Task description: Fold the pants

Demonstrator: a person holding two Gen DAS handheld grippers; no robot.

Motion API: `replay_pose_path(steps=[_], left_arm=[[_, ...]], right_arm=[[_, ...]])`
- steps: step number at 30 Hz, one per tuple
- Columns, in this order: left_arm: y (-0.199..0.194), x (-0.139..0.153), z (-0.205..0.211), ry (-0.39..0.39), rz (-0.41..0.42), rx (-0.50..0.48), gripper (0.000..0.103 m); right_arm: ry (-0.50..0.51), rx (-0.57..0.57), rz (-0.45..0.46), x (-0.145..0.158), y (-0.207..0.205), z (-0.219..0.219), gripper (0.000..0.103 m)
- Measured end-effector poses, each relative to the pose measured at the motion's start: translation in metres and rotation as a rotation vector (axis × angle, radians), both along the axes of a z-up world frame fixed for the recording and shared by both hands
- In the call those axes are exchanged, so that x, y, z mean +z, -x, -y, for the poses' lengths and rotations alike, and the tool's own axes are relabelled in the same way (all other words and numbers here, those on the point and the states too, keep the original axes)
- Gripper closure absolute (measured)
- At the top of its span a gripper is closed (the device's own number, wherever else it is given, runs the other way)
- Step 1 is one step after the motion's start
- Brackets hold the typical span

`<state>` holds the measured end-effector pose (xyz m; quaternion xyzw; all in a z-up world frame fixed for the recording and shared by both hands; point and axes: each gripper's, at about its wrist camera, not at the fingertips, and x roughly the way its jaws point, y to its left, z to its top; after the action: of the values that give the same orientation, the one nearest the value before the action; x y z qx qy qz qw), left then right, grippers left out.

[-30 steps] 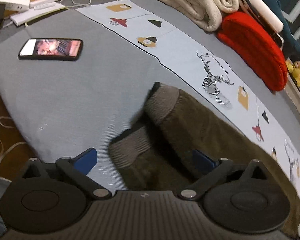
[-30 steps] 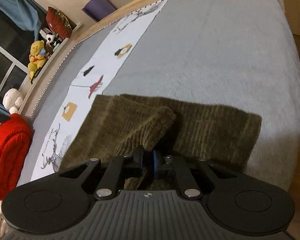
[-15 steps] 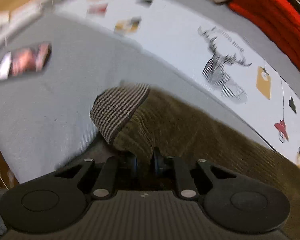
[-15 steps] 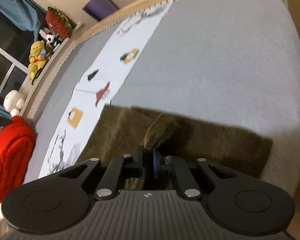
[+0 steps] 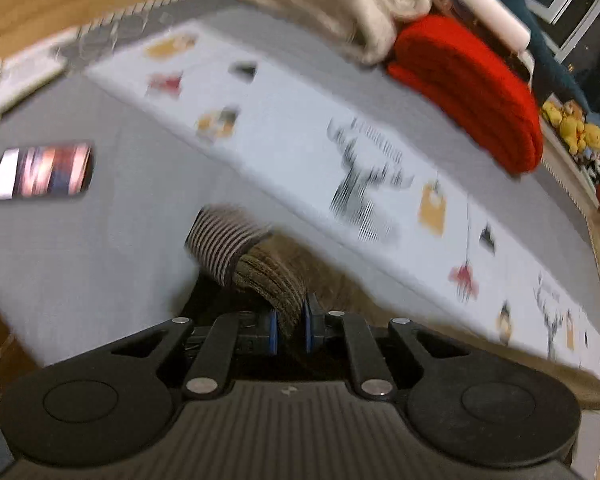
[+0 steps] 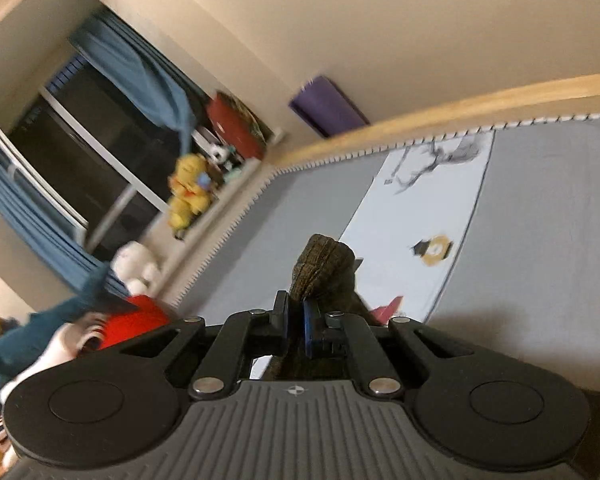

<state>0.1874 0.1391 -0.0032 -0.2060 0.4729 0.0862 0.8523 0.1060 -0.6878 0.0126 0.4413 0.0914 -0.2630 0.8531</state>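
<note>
Right now both of your grippers are clenched on the pants [image 5: 278, 280]. Your left gripper [image 5: 289, 326] pinches the brown corduroy just behind a leg's striped ribbed cuff [image 5: 224, 240], which juts out past the blue pads [image 5: 271, 330] above the grey bed cover [image 5: 100, 248]. Behind the grip, the rest of the cloth trails away to the right along the lower edge of that view. Your right gripper [image 6: 296, 330] is squeezed on another bunched fold of the same pants, and the cloth pokes up beyond its tips in a rounded lump. That view tilts up toward the wall and window, with the bed low in the picture.

On the bed you also have a phone [image 5: 42, 172] with its screen lit, lying flat well to the left of the cuff, and a pale printed strip [image 5: 300, 136] running across the cover. A red knit bundle [image 5: 472, 88] and a cream blanket [image 5: 340, 4] sit at the far edge. A yellow plush toy [image 6: 190, 188] rests on the sill by the blue curtain [image 6: 148, 76].
</note>
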Motion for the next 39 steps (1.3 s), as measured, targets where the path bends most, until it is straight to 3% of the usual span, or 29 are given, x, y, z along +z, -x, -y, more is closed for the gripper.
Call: replay_pose_path(steps=[3,5,7,9,11,14,21,24,27,30,31,36,39], left_arm=[[0.018,-0.057,-0.008,0.013,-0.113,0.011,0.089],[0.021,-0.091,-0.008,0.004,-0.172,0.013,0.089],[0.022,-0.102,-0.006,-0.03,-0.164,0.015,0.088],[0.024,-0.094,0.0,-0.056,-0.149,0.012,0.088],[0.023,-0.086,-0.001,-0.07,-0.141,-0.004,0.088],[0.025,-0.08,-0.008,-0.033,-0.14,0.01,0.088],[0.051,-0.067,-0.018,-0.031,-0.108,0.032,0.089],[0.055,-0.074,-0.023,-0.088,-0.124,0.057,0.09],[0.055,-0.081,-0.031,-0.051,-0.125,0.064,0.09],[0.052,-0.074,-0.019,-0.089,-0.099,0.031,0.09],[0.05,-0.073,-0.016,-0.088,-0.092,0.025,0.088],[0.049,-0.069,-0.004,-0.048,-0.072,0.037,0.055],[0.053,-0.069,0.006,-0.01,-0.062,0.015,0.045]], right_arm=[[-0.011,-0.016,-0.072,-0.053,0.056,-0.002,0.097],[-0.075,-0.036,-0.214,-0.11,0.077,0.002,0.097],[-0.197,-0.105,-0.347,-0.168,0.095,0.008,0.096],[-0.228,-0.139,-0.294,-0.195,0.111,0.005,0.097],[-0.195,-0.141,-0.267,-0.194,0.114,0.001,0.096],[-0.204,-0.111,-0.254,-0.183,0.109,0.01,0.096],[-0.145,-0.01,-0.177,-0.137,0.122,0.006,0.096],[-0.169,-0.034,-0.144,-0.145,0.143,-0.001,0.096],[-0.181,-0.054,-0.191,-0.168,0.146,-0.003,0.096],[-0.241,-0.075,-0.196,-0.192,0.149,0.001,0.096],[-0.242,-0.079,-0.181,-0.193,0.147,0.001,0.096],[-0.212,-0.057,-0.218,-0.187,0.132,0.0,0.096],[-0.218,-0.053,-0.221,-0.187,0.13,0.0,0.096]])
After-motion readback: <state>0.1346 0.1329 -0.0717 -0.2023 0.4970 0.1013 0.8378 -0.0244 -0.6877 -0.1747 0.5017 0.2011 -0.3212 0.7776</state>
